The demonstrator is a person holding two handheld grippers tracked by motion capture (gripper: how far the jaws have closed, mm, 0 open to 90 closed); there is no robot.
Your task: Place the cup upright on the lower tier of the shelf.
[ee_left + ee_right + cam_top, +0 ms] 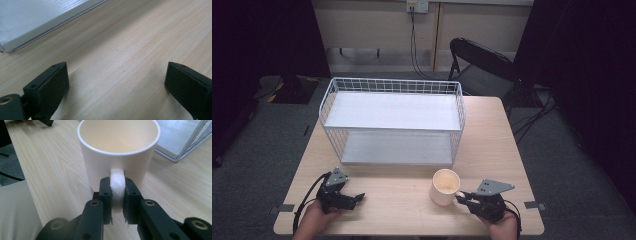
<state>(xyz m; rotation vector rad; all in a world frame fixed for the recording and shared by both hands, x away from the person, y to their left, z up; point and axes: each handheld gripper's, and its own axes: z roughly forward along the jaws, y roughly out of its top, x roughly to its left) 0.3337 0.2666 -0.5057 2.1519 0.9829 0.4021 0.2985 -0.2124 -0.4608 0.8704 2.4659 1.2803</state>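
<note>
1. Mug (445, 186) – I see it upright on the table (397, 200), near the front edge and right of centre, just in front of the rack (393, 121) and apart from it. Its mouth faces up and it looks empty.

2. Right gripper (463, 196) – my right claw is clamped on the handle (117, 185); in the right gripper view both pads press the handle's two flanks, with the mug body straight ahead of the jaws. The handle points toward the gripper, away from the rack.

3. Left gripper (358, 197) – it rests low over bare table at front left, well apart from the mug. In the left gripper view its jaws stand wide apart with nothing between them.

4. Key relation – the mug lies directly in front of the right claw, its upright axis square to the line of the jaws; the rack's open front lies beyond the mug and a little to the left. I judge the right hand the one to carry, being already on the mug, while the left is idle.

5. Next move, as I judge it – lift by the handle, keeping the mug upright, and go forward toward a shelf. A grip on the handle alone may let the mug swing.
</note>
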